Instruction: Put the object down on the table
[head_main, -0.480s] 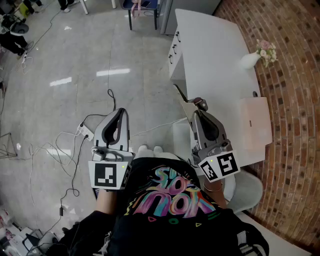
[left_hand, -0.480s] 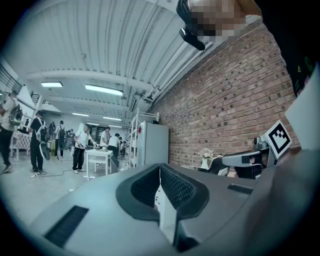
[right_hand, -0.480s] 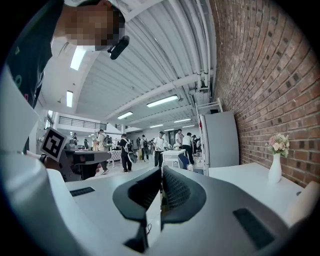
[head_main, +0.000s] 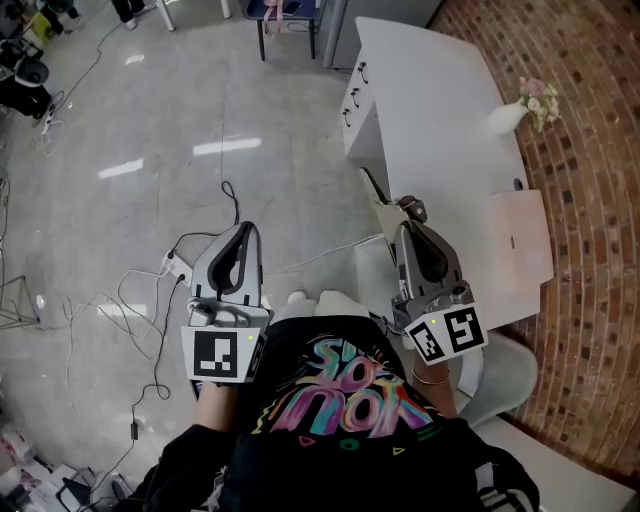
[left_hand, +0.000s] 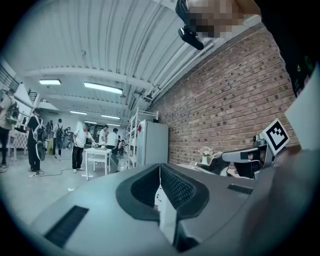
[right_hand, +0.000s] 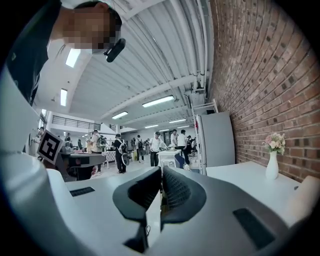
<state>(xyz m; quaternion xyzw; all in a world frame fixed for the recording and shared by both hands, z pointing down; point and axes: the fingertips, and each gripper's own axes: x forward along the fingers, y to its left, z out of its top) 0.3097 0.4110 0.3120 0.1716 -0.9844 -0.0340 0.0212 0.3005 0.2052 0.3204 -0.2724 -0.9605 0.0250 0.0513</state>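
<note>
Well left of the white counter (head_main: 430, 110), over grey floor (head_main: 120, 200) strewn with cables (head_main: 140, 300): left hand-held gripper (head_main: 243, 227), pointing away from the body, jaws pressed together with nothing gripped between them. Seen along those jaws: people (left_hand: 80, 145) standing far off across the hall, a grey cabinet (left_hand: 152, 142) beyond the counter's far end, brick wall (left_hand: 220, 100) behind the counter. Just at the counter's left edge, toward its near end: right hand-held gripper (head_main: 403, 222), jaws pinched shut on the object (head_main: 377, 192), a thin pale flat piece sticking out past the jaw tips and slanting toward the counter's far end. Held up in the air above that edge rather than resting on the counter top, as far as can be seen; counter surface lying lower and to the right in the right gripper view. Object's kind not clear beyond that thin pale shape. On the counter's far right part, close to the brick wall: white vase (head_main: 503, 120) with pink flowers (head_main: 535, 97), upright. Nearer along that same side, on the counter's near end: a pale flat box (head_main: 520, 240), lying flat, well apart from the vase.
</note>
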